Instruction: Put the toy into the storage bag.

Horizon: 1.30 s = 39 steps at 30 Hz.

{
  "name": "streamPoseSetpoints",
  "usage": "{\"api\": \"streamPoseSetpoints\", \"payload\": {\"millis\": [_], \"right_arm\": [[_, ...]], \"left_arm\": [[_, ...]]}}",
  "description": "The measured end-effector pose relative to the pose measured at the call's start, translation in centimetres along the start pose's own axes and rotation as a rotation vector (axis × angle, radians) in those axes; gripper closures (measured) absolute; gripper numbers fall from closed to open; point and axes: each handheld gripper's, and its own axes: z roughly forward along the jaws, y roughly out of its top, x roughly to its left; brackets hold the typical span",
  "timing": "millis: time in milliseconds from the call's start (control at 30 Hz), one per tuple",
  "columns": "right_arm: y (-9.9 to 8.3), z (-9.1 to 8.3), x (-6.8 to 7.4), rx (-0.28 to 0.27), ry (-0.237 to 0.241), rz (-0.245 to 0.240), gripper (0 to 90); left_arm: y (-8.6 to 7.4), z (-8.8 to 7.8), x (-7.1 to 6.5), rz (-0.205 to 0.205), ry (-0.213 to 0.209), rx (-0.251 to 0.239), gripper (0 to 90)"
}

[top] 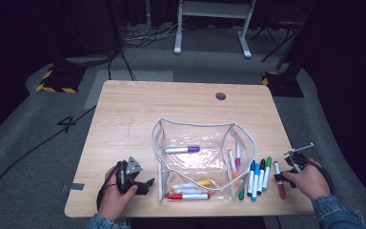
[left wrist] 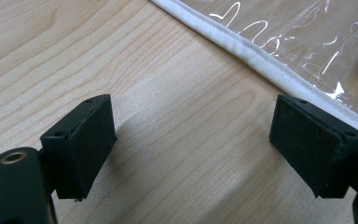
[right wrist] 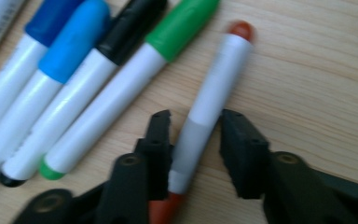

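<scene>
Right claw is down over the red marker, jaws straddling its white barrel near the cap end; a sliver of gap shows on the 3 o'clock side, so it's narrowed around it but not yet pinching. That marker lies on the table at the claw's 9 o'clock in the high view, outermost of the loose row, just beside the green marker, then the black marker and the blue markers. Left claw is spread wide with nothing between the jaws, parked on bare wood with the white trim of the clear pouch at its 1 o'clock; the pouch already has a purple marker and others inside. Risks as I judge them: the grip sits off-centre toward one end, so the barrel could pivot or droop on lift; a round barrel may roll out if the jaws close unevenly; the inner jaw is close to the green marker and could nudge the row. Room: the table's right edge and near edge are close to the right hand, so a dropped marker could roll off. Open wood at 12 o'clock beyond the row gives a free lift path toward the pouch mouth.
</scene>
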Motion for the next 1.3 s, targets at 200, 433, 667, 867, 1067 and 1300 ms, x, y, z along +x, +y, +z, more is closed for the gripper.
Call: {"api": "streamPoseSetpoints", "payload": {"millis": [200, 433, 667, 867, 1067, 1300], "right_arm": [[-0.2, -0.3, -1.1, 0.022, -0.065, 0.026, 77.1], [1.4, -4.7, -0.1, -0.064, -0.020, -0.021, 77.2], [4.7, -11.2, 3.8, -0.169, 0.023, -0.196, 77.1], [8.0, -15.7, 8.7, -0.240, 0.045, -0.355, 77.1], [10.8, -17.9, 14.3, -0.257, 0.082, -0.521, 77.1], [12.6, -16.9, 21.1, -0.214, 0.121, -0.725, 77.1]], "left_arm": [[0.0, 0.0, 0.0, 0.002, -0.001, 0.001, 14.6], [0.0, 0.0, 0.0, 0.002, 0.001, 0.000, 14.5], [0.0, 0.0, 0.0, 0.002, 0.001, 0.000, 14.5], [0.0, 0.0, 0.0, 0.002, -0.002, 0.003, 14.5], [0.0, 0.0, 0.0, -0.001, -0.003, -0.001, 14.4], [0.0, 0.0, 0.0, 0.000, -0.006, 0.004, 14.3]]}}
